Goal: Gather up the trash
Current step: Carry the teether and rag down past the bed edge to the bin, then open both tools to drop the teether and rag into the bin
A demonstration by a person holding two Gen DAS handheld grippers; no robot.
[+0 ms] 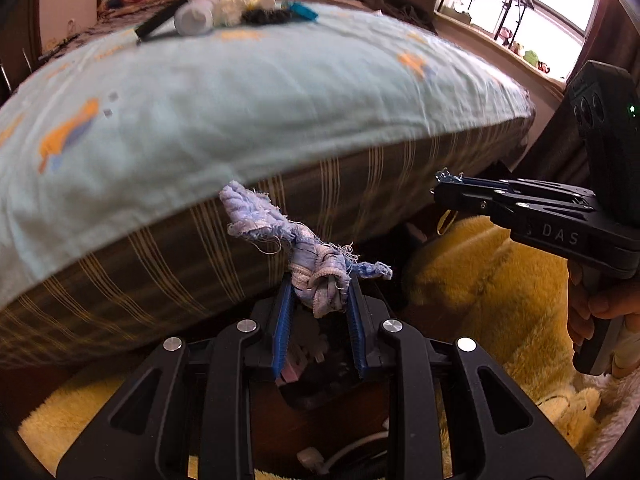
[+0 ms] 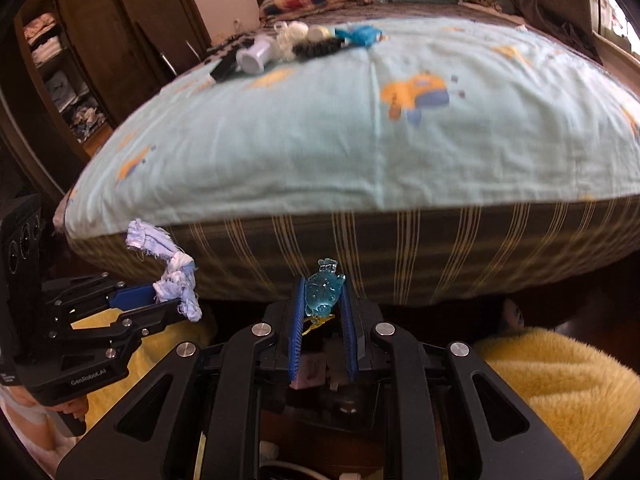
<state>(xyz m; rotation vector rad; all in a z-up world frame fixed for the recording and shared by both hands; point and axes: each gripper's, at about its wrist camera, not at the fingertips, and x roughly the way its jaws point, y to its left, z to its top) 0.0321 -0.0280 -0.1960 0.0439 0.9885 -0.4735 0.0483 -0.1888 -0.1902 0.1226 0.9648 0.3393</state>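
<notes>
A frayed blue-and-white rag (image 1: 260, 216) is pinched between the blue pads of my left gripper (image 1: 320, 284), in front of the mattress side. From the right wrist view that same gripper (image 2: 168, 300) is at the left, with the rag (image 2: 160, 240) sticking up out of it. My right gripper (image 2: 322, 286) is shut on a small clear blue plastic wrapper (image 2: 323, 296). It also shows at the right of the left wrist view (image 1: 438, 190), held by a hand. More trash lies in a pile (image 2: 296, 46) on the far part of the bed: a white cup, white fluff, a black brush, a blue box.
The bed (image 2: 360, 152) has a light blue printed sheet over a striped mattress, and its near edge is just ahead. A yellow fluffy rug (image 2: 560, 380) covers the floor below. An open wardrobe (image 2: 60, 72) stands at the left, and a window with a rack (image 1: 520, 12) at the right.
</notes>
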